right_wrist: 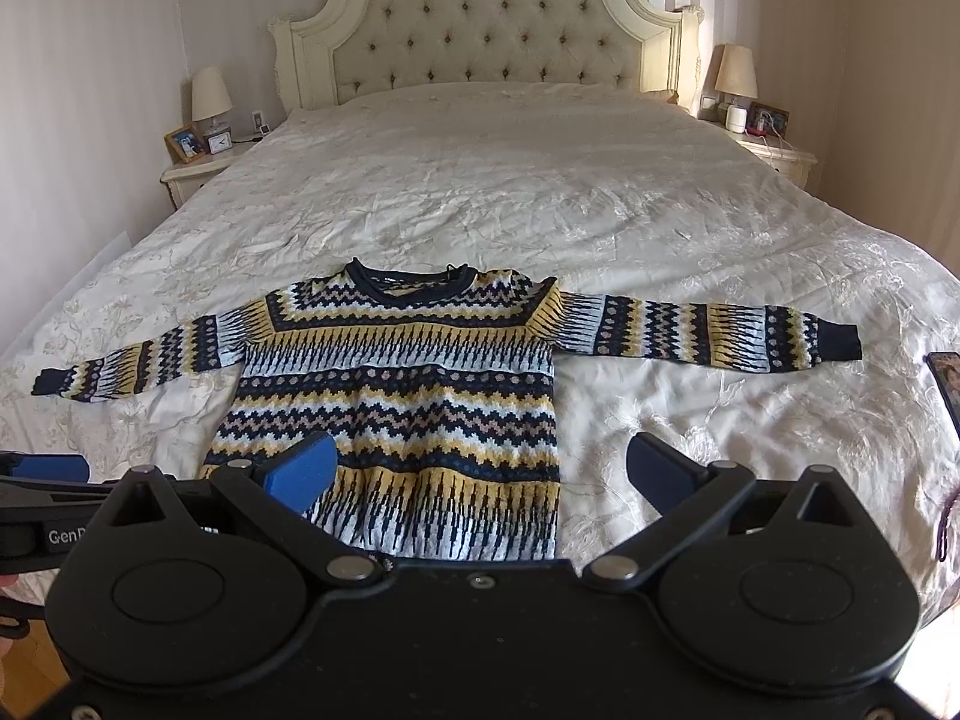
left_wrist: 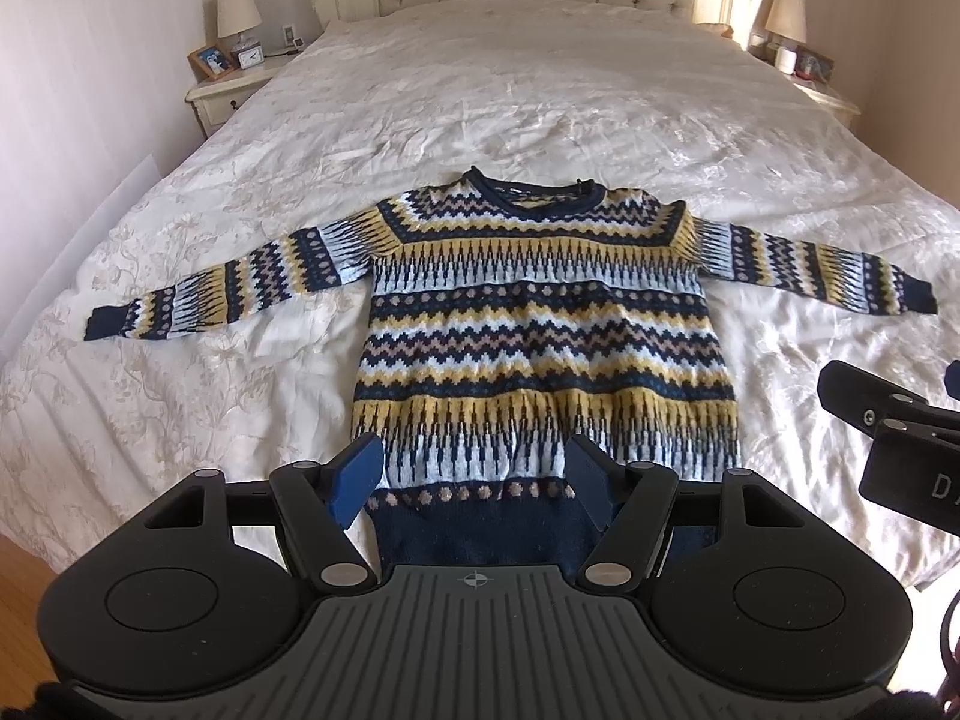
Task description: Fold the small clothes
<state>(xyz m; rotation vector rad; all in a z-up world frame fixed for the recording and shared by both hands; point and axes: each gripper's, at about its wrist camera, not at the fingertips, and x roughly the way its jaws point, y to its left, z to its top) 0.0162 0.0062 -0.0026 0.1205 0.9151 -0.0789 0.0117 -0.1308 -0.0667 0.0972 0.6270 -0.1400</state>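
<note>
Spread flat, front up, across the near half of a wide bed: a small knitted sweater in navy, yellow and pale blue zigzag bands, neckline toward 12 o'clock and the tufted headboard, navy hem toward 6 o'clock at the foot. Both sleeves laid straight out, the left sleeve reaching to 9 o'clock and the right sleeve to 3 o'clock, an arrangement that leaves every edge free and reads as the starting layout for a fold, none begun as yet. Poised just above the hem in the left wrist view, the left tool, blue pads spread with nothing between them but the cloth seen lying beneath, angled down as if to take the bottom edge. Hovering at the garment's 4 o'clock side in the right wrist view, the right tool, jaws likewise spread wide and empty, 1 pad over the lower body of the knit, the other over bare bedspread, straddling the side seam; no contact visible from either. Likely reason for the paired stance: 1 tool per side for a symmetrical fold. At the far 3 o'clock edge of the right view, a phone lying on the covers, well apart from the cuff. Flanking the headboard, 2 bedside tables with lamps, clear of the work.
</note>
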